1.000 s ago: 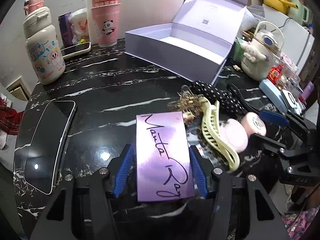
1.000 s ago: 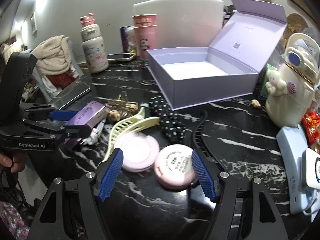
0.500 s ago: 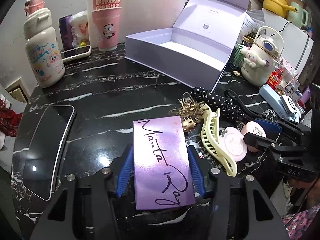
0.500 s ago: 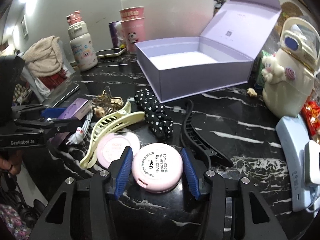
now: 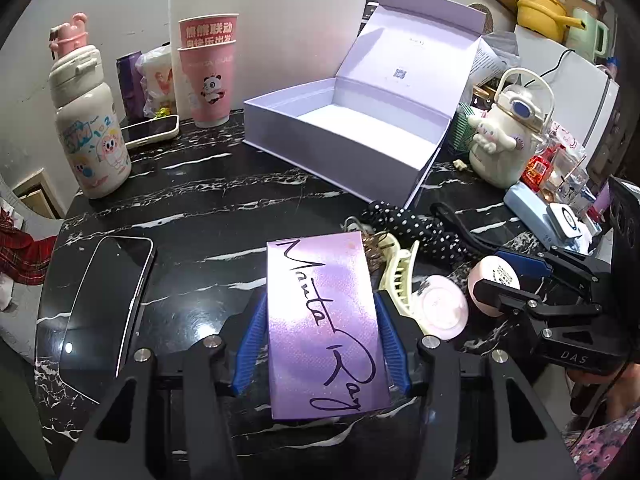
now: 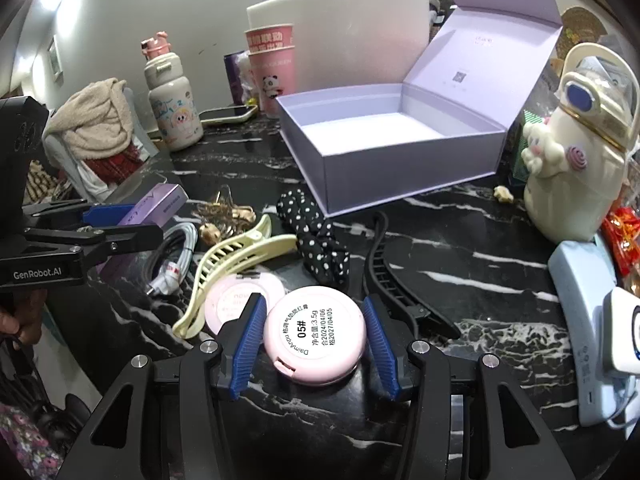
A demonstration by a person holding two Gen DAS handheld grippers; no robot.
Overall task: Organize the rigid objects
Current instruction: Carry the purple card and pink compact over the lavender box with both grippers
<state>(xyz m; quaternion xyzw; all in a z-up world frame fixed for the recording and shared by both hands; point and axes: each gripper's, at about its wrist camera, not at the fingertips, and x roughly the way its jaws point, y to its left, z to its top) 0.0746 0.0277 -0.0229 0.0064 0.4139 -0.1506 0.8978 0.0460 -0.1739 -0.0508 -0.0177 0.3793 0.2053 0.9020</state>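
My left gripper (image 5: 318,316) is shut on a flat purple box with black script (image 5: 324,320) and holds it above the black marble table (image 5: 224,200). It also shows in the right wrist view (image 6: 158,206). My right gripper (image 6: 314,328) is shut on a round pink compact labelled 05# (image 6: 314,332), lifted off the table; it shows in the left wrist view (image 5: 494,280) too. An open lilac gift box (image 5: 348,132) stands empty at the back, also in the right wrist view (image 6: 392,148).
On the table lie a second pink compact (image 6: 236,296), a cream hair claw (image 6: 236,260), a polka-dot scrunchie (image 6: 316,240), a black clip (image 6: 396,292), gold clips (image 6: 224,210), a cable (image 6: 176,256) and a phone (image 5: 104,304). Bottles (image 5: 88,128), cups (image 5: 208,76) and a kettle (image 6: 580,160) ring the edges.
Both grippers closed on their objects and lifted them: the left raised the purple box, the right took the 05# compact off the table and toward the camera.
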